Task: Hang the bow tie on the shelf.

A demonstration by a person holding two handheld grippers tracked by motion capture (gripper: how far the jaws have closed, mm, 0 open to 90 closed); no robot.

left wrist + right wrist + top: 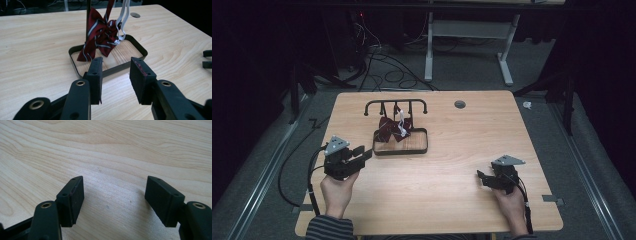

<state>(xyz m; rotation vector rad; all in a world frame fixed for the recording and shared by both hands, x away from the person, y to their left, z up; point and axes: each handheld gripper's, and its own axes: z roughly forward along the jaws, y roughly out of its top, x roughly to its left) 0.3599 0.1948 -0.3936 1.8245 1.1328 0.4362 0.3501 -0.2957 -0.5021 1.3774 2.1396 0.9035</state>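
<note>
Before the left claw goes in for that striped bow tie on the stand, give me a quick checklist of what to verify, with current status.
1. Left claw open with nothing between its jaws: ok.
2. Left claw aimed at the bow tie: ok, the tie sits ahead of the jaws, above the tray.
3. Bow tie hanging from the stand: ok, its lower tips reach down into the tray.
4. White strap clear of the grasp line: not ok, it dangles right beside the tie.
5. Right claw out of the way: ok, open over bare table.
6. How the tie is hooked to the stand: cannot tell.
</note>
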